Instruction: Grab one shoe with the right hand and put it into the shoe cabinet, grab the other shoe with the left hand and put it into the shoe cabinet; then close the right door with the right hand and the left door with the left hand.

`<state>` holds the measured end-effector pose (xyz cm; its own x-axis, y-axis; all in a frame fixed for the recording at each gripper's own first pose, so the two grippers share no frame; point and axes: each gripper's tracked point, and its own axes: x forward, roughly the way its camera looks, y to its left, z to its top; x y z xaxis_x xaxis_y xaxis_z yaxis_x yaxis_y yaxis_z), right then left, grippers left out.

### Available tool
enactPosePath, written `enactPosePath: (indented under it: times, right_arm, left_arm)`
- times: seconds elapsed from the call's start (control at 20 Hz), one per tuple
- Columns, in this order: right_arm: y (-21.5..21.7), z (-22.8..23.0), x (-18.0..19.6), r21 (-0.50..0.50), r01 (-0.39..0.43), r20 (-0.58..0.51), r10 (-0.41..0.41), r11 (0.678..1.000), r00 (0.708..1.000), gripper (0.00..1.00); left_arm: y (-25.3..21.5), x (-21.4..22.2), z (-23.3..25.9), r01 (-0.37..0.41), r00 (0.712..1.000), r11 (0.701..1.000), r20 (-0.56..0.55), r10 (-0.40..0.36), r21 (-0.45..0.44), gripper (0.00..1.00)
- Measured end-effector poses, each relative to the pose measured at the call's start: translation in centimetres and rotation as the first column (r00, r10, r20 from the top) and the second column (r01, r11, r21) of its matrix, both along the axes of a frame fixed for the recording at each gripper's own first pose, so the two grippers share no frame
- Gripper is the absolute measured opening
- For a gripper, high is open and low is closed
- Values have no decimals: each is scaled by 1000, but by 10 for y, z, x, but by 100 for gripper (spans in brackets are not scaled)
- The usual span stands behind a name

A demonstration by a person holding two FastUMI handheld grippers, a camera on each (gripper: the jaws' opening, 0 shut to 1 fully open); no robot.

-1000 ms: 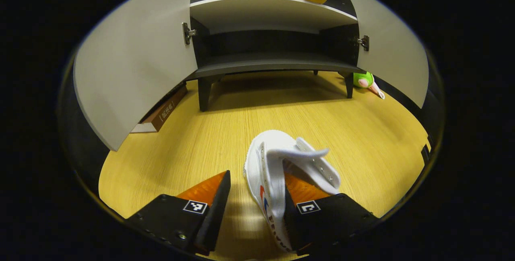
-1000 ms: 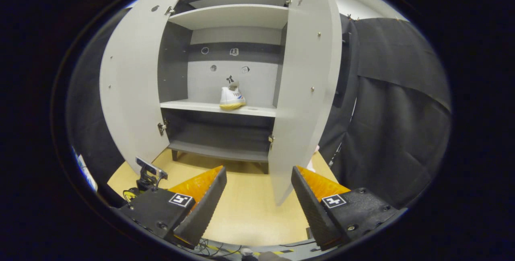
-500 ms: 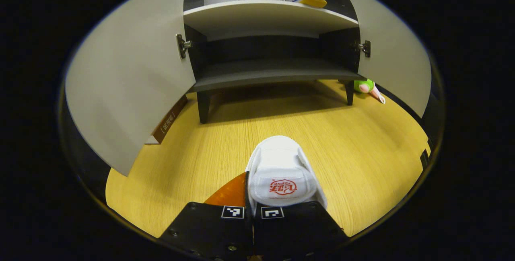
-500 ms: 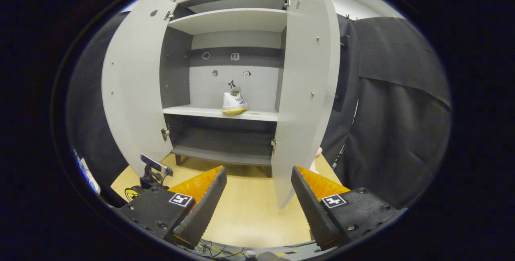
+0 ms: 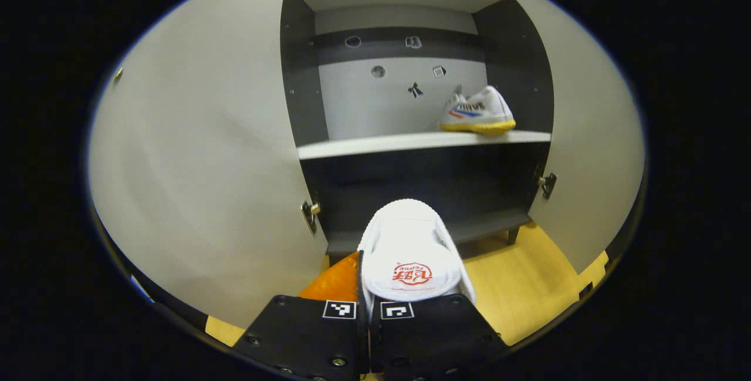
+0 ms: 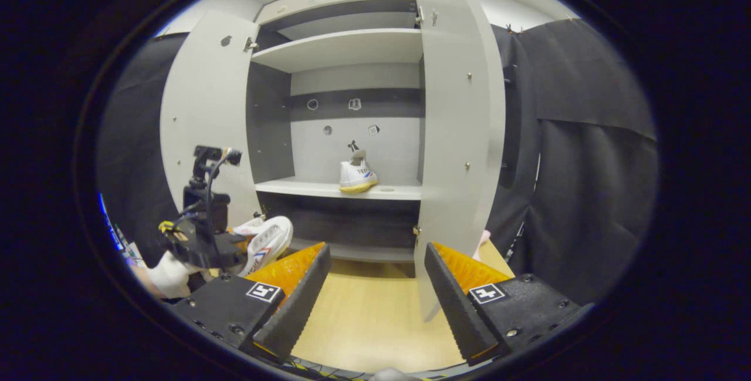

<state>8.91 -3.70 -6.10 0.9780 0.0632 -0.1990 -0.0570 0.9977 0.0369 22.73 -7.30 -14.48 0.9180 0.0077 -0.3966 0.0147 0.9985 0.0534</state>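
Our left tongs (image 5: pixel 368 287) clench the white sneaker (image 5: pixel 409 252) by its heel, held before the shoe cabinet (image 5: pixel 410 140); the right tongs (image 6: pixel 375 287) gape unladen. A thin heel pinch could let it swing and clip the middle shelf (image 5: pixel 422 141).

A recording booth staged as a home: black cloth walls (image 6: pixel 581 152) around a shoe cabinet (image 6: pixel 352 46) on wood floor (image 6: pixel 369 316).

Left shoe lifted off floor

left claw (image 5: pixel 368 287) closed on white shoe (image 5: pixel 409 252) a second ago, now raised from floor to cabinet's (image 5: pixel 405 105) lower opening; now seen from right claw (image 6: pixel 375 287), which stayed open
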Motion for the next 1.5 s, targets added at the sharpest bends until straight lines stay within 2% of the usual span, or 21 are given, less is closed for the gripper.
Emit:
enactPosePath:
  times: [0.2, 0.25, 0.4, 0.45, 0.5, 0.55, 0.65, 0.7, 0.75, 0.85, 0.9, 1.1, 1.15, 1.2, 1.25, 1.35, 1.45, 1.5]
  right_arm:
    - [5, 5, 11, 4, -71, 21, 71, 997, 997, 100]
    - [6, 5, 13, 3, -89, 23, 89, 996, 996, 100]
    - [8, 2, 18, -6, -130, 12, 130, 991, 991, 100]
    - [9, 0, 21, -4, -142, 5, 142, 990, 990, 100]
    - [10, 0, 23, -2, -156, 3, 156, 988, 988, 100]
    - [11, -1, 25, -4, -168, -1, 168, 986, 986, 100]
    - [12, -4, 28, 7, -186, -9, 186, 982, 982, 100]
    - [13, -7, 29, 9, -198, -21, 198, 980, 980, 100]
    - [12, -7, 31, 9, -200, -25, 200, 980, 979, 100]
    - [10, -5, 35, 8, -202, -25, 202, 979, 979, 100]
    - [8, -5, 37, 8, -201, -31, 202, 979, 979, 100]
    - [7, -8, 40, -3, -196, -38, 196, 981, 980, 100]
    - [7, -10, 41, -4, -201, -49, 200, 980, 979, 100]
    - [8, -9, 42, -1, -204, -48, 204, 979, 978, 100]
    - [8, -8, 45, 2, -204, -46, 203, 979, 978, 100]
    - [8, -4, 46, 1, -202, -38, 202, 979, 979, 100]
    - [8, 0, 46, -8, -199, -29, 199, 980, 980, 100]
    - [6, 3, 45, -11, -194, -20, 194, 981, 981, 100]
  left_arm:
    - [-18, 43, 61, -18, 998, 1000, 58, 19, -14, 1]
    - [-23, 54, 74, -19, 997, 1000, 74, 20, -5, 10]
    - [-41, 94, 101, -30, 993, 999, 118, 27, 23, 10]
    - [-31, 96, 87, -37, 992, 999, 124, 34, 23, 10]
    - [-42, 120, 105, -45, 991, 999, 125, 41, 28, 1]
    - [-47, 127, 104, -54, 990, 998, 131, 47, 45, 10]
    - [-50, 150, 102, -79, 990, 995, 124, 71, 61, 10]
    - [-48, 154, 100, -79, 991, 996, 108, 74, 51, 0]
    - [-52, 163, 95, -77, 992, 997, 100, 74, 28, 10]
    - [-57, 184, 82, -71, 996, 997, 48, 69, 34, 10]
    - [-57, 185, 74, -70, 997, 997, 19, 69, 45, 1]
    - [-59, 203, 54, -77, 995, 996, -66, 80, 34, 4]
    - [-64, 202, 49, -55, 994, 998, -91, 55, 5, 9]
    - [-66, 198, 50, -52, 994, 999, -100, 51, -10, 21]
    - [-63, 204, 59, -44, 997, 999, -61, 44, -8, 19]
    - [-63, 202, 72, -29, 999, 999, -24, 28, -41, 56]
    - [-53, 196, 82, -42, 999, 998, 2, 42, -39, 100]
    - [-50, 191, 89, -48, 999, 998, 21, 49, -41, 96]
